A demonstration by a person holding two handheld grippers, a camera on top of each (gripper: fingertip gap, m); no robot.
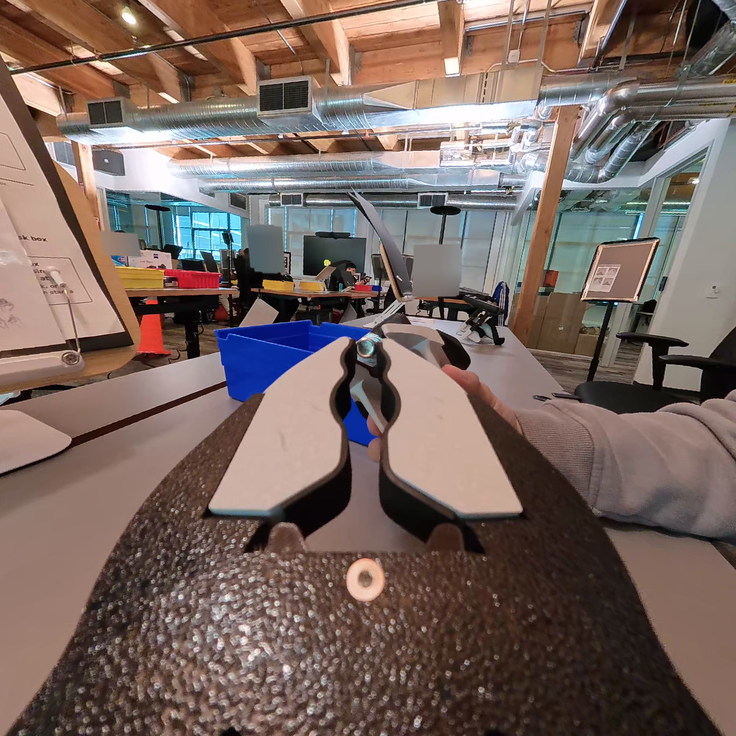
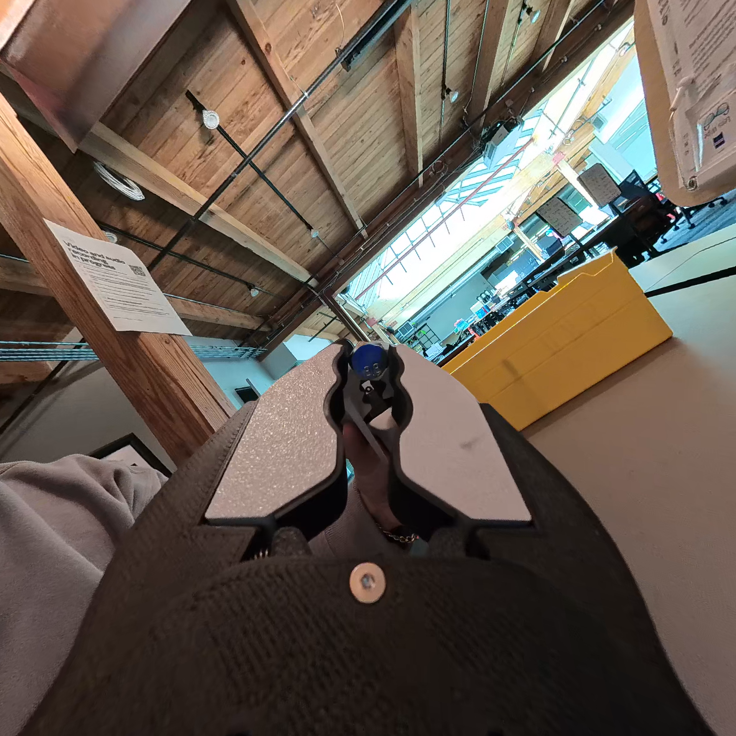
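Left tongs [image 1: 368,350] nearly closed, pinching a nut [image 1: 367,347]; right tongs [image 2: 368,364], tilted upward, clamp a bolt head [image 2: 367,363].

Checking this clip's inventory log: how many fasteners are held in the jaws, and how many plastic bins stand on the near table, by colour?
Silver hex nut, in the left gripper: 1
Blue-tinted metal bolt head, in the right gripper: 1
Blue plastic bin: 1
Yellow plastic bin: 1
Total: 4

open workshop: timber ceiling [image 1: 378,36] with silver ducts [image 1: 278,111], wooden post [image 1: 545,223], bright windows [image 1: 207,231], desks [image 1: 179,292], black chair [image 1: 653,358].
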